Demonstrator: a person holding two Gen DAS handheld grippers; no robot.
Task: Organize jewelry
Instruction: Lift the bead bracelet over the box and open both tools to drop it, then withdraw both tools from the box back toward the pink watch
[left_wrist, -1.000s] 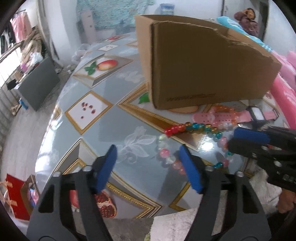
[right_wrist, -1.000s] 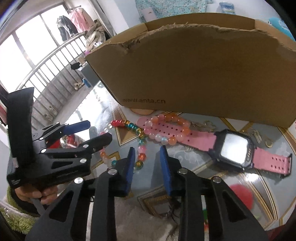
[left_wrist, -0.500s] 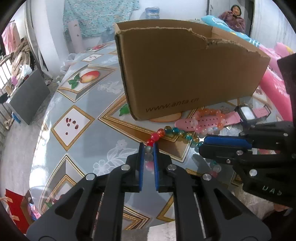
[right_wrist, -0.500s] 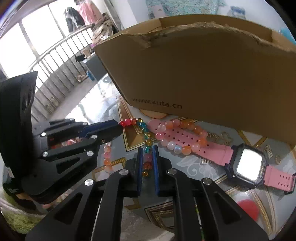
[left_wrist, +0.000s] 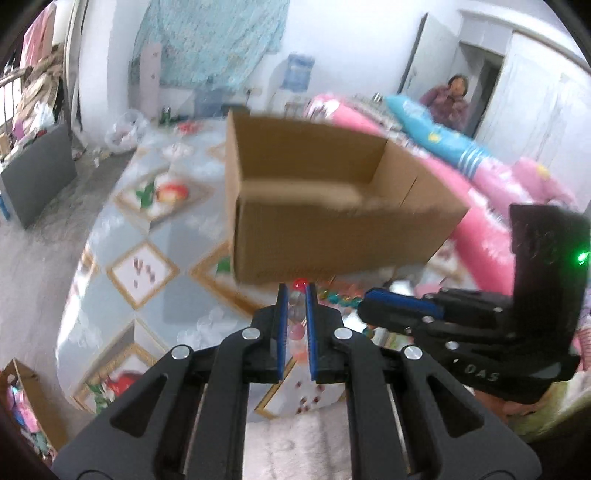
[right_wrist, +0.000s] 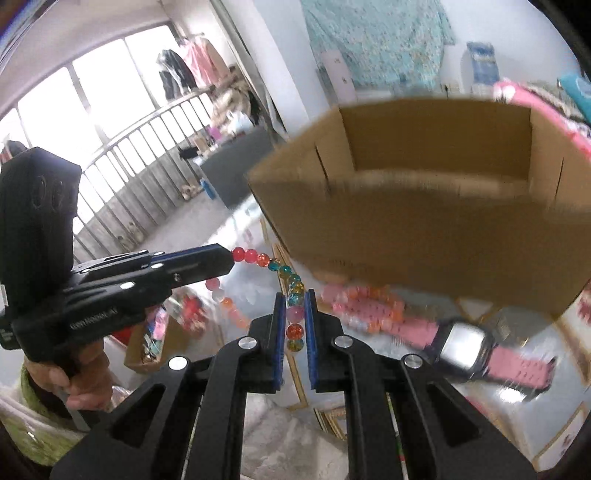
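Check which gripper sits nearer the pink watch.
Right. The right gripper, shut on the bead necklace, has the pink watch just beyond its right finger. The left gripper grips the necklace's far end, on the side away from the watch.

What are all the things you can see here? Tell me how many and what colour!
bead string: one, red, teal, orange and pink beads, hanging between both grippers above the table
watch: one, pink strap, dark case, lying on the table before the box
bracelet: one, orange and pale beads, on the watch strap
box: one, brown cardboard, open top, on the table
table: one, grey cloth with fruit pictures
left hand-held gripper: black, blue pads, shut on the bead string
right hand-held gripper: black, blue pads, shut on the bead string
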